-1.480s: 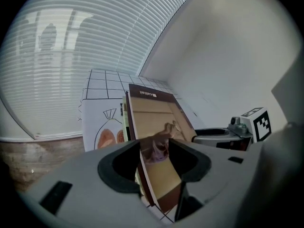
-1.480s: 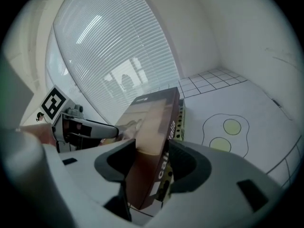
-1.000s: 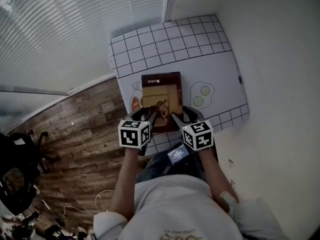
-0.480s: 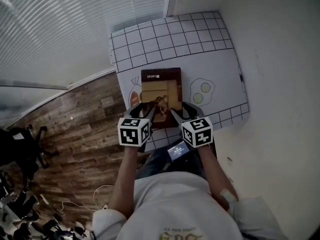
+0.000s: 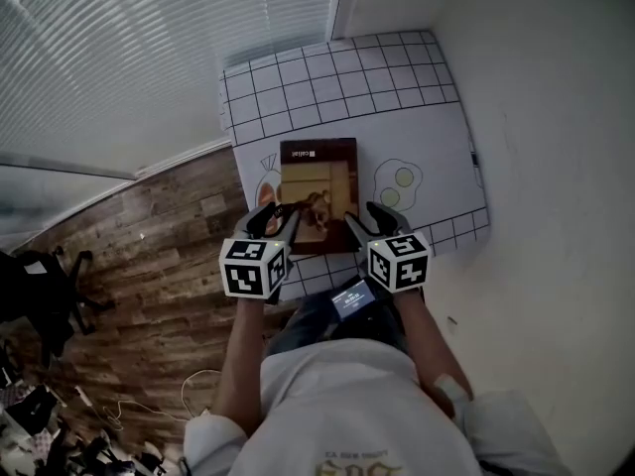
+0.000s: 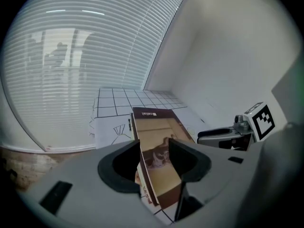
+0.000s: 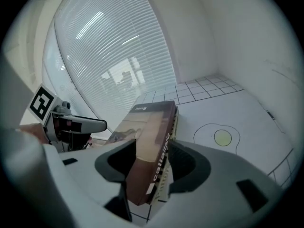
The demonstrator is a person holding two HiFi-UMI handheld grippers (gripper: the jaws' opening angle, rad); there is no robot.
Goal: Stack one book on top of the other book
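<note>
Left gripper (image 5: 275, 216) has risen a little at the book's (image 5: 317, 191) 7 o'clock, fingers clamped on its near-left corner. Book lies toward 6 o'clock of the worktop (image 5: 437, 137), on a second book (image 7: 175, 122) whose page edge shows beneath; right gripper (image 5: 365, 218), at its 5 o'clock, grips the spine with fingers wide.

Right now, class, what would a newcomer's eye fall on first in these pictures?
The brown book in the middle of the white tabletop, gripped at its near end by the left claw and the right claw. Next, the fried egg drawing just right of the book, and the black grid at the far end.
</note>
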